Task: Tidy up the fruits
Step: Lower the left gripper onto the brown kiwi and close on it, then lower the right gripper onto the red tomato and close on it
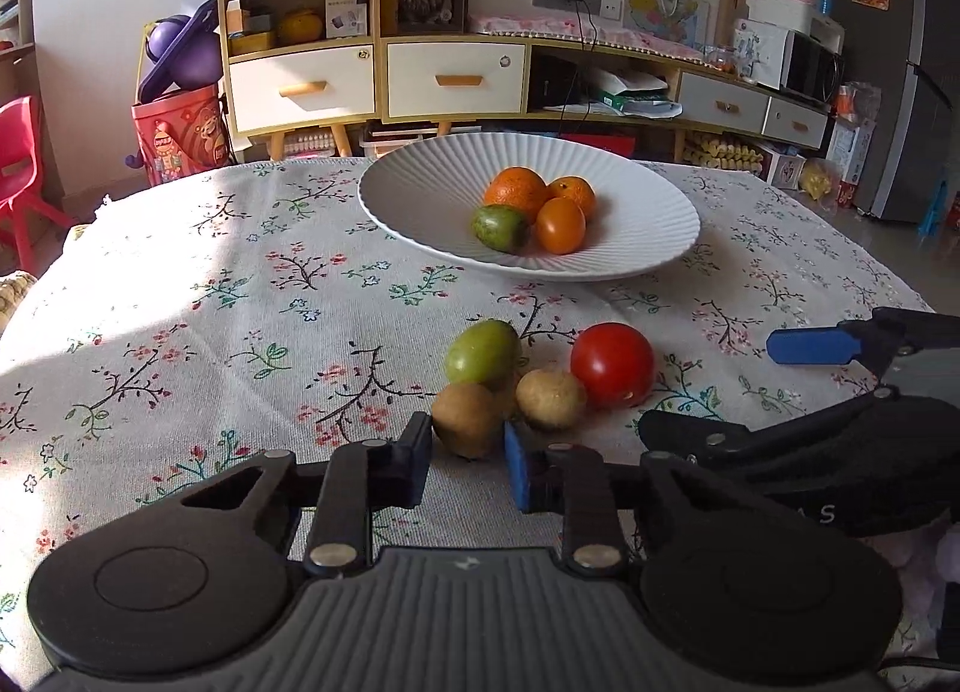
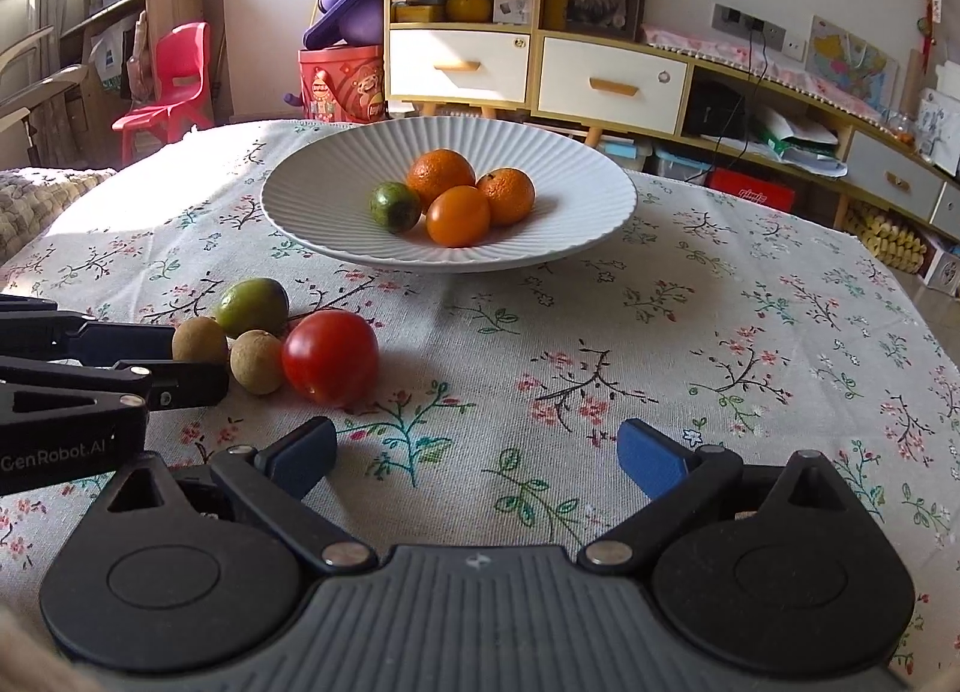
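Observation:
My left gripper (image 1: 468, 449) is shut on a small brown fruit (image 1: 467, 419) that rests on the floral tablecloth, one pad on each side of it. Close behind it lie a green fruit (image 1: 483, 350), a second brown fruit (image 1: 551, 398) and a red tomato (image 1: 612, 365). Further back, a white ribbed bowl (image 1: 420, 194) holds two oranges (image 1: 516, 191), a smaller orange fruit and a dark green fruit (image 1: 499, 227). My right gripper (image 2: 480, 452) hovers open over bare cloth, to the right of the tomato (image 2: 330, 356), with nothing between its fingers.
The tablecloth (image 2: 660, 332) covers the whole table. Beyond the table's far edge stand a yellow-and-white cabinet (image 1: 372, 74), a red chair (image 2: 168, 86) and a red printed bucket (image 1: 180, 134). The table's right edge drops to the floor (image 1: 888, 236).

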